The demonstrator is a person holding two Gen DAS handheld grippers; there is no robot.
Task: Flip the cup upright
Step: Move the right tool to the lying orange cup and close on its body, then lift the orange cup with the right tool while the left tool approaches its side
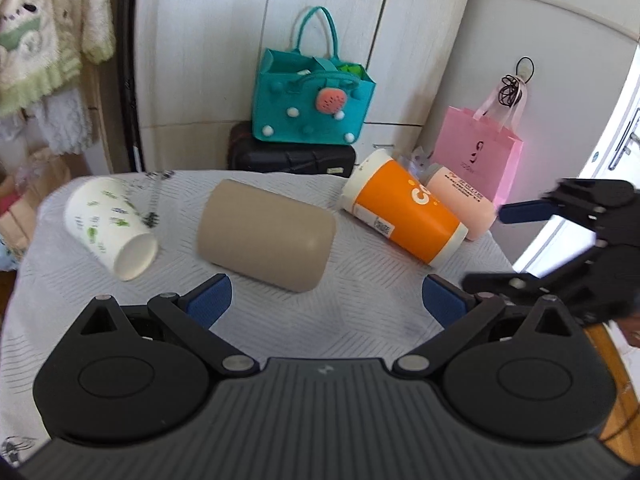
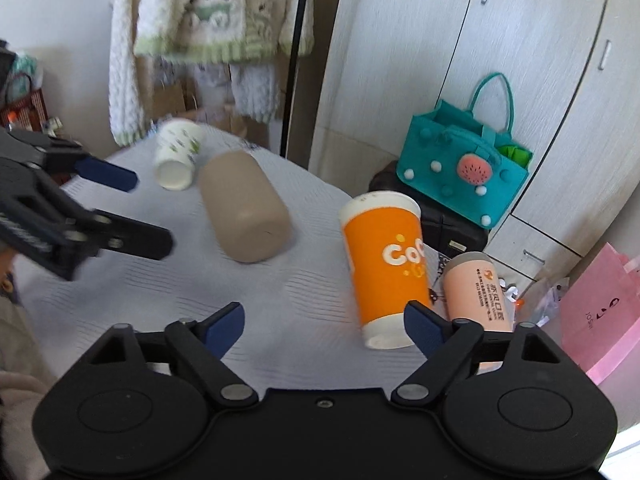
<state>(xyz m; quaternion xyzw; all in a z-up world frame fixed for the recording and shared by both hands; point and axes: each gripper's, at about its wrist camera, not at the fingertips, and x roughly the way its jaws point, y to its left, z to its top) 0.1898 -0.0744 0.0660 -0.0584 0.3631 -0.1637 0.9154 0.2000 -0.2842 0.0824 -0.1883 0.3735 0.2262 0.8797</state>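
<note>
Four cups on table: printed cup left, plain cup middle, two right.

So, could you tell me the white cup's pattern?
Small green leafy prints on the white cup, clearest from the left wrist.

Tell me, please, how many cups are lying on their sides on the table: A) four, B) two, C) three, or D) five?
A: four lie tipped over on the table: the white printed cup, the beige cup, the orange cup and the pink cup.
</note>
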